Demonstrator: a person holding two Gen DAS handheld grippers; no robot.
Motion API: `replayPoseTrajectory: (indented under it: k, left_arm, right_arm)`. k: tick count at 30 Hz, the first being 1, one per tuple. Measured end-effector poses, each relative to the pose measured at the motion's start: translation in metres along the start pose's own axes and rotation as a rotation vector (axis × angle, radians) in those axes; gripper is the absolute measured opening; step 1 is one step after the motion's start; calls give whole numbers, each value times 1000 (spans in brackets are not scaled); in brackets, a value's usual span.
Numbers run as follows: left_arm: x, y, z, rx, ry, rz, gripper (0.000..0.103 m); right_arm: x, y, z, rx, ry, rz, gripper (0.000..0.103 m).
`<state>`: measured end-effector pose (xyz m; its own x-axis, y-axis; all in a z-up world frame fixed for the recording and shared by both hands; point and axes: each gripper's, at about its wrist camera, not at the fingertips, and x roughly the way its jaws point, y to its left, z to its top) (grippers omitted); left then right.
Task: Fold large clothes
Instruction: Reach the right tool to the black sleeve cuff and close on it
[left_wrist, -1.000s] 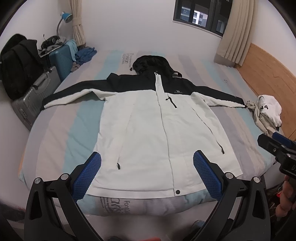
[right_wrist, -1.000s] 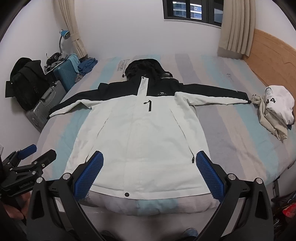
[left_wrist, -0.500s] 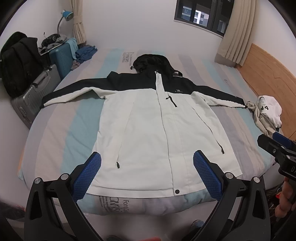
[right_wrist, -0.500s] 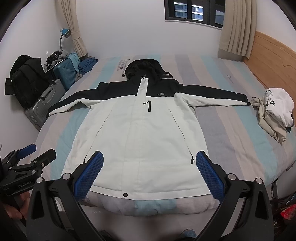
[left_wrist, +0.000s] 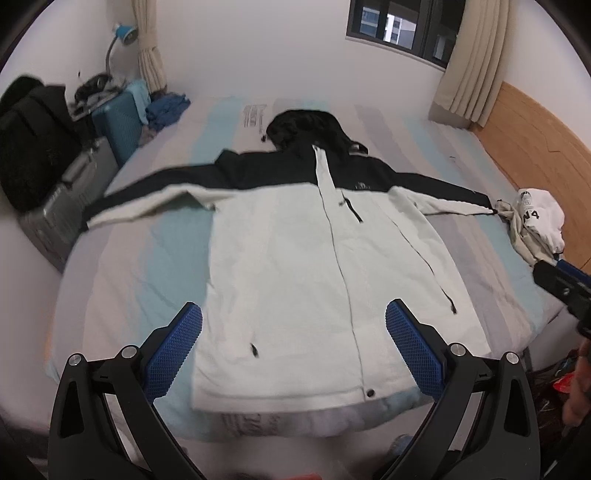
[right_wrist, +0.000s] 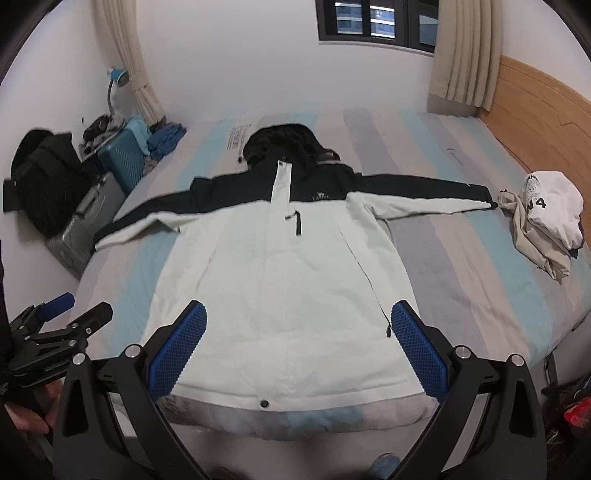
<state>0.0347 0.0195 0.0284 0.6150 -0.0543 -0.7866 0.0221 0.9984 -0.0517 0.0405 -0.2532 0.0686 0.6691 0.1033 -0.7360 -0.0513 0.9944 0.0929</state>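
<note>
A large jacket (left_wrist: 295, 258) (right_wrist: 280, 280), white with black shoulders and a black hood, lies flat and face up on the bed, both sleeves spread out sideways and its hem at the near edge. My left gripper (left_wrist: 293, 347) hovers open above the hem, holding nothing. My right gripper (right_wrist: 297, 345) is likewise open over the hem, a little further right. Each gripper also shows at the edge of the other's view: the right gripper (left_wrist: 561, 288) and the left gripper (right_wrist: 55, 332), both held in a hand.
The striped mattress (right_wrist: 461, 236) carries a bundle of white and beige clothes (right_wrist: 546, 221) by the right sleeve cuff. A wooden headboard (right_wrist: 543, 122) runs along the right. Suitcases (right_wrist: 92, 210) and a black bag (right_wrist: 48, 184) stand left of the bed.
Both grippers have moved slightly forward and closer to the jacket's hem. The jacket has not moved, and both grippers remain open.
</note>
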Motion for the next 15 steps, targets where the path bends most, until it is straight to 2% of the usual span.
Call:
replayPoseTrajectory:
  k: [6, 9, 15]
  left_arm:
    - [14, -1, 43, 43, 1, -36, 97]
    - [38, -1, 64, 21, 29, -37, 97]
    - [100, -10, 123, -29, 12, 0, 97]
  right_arm:
    - [7, -4, 39, -4, 0, -37, 96]
    - [35, -17, 61, -5, 30, -22, 96]
    - [118, -58, 113, -56, 60, 3, 96]
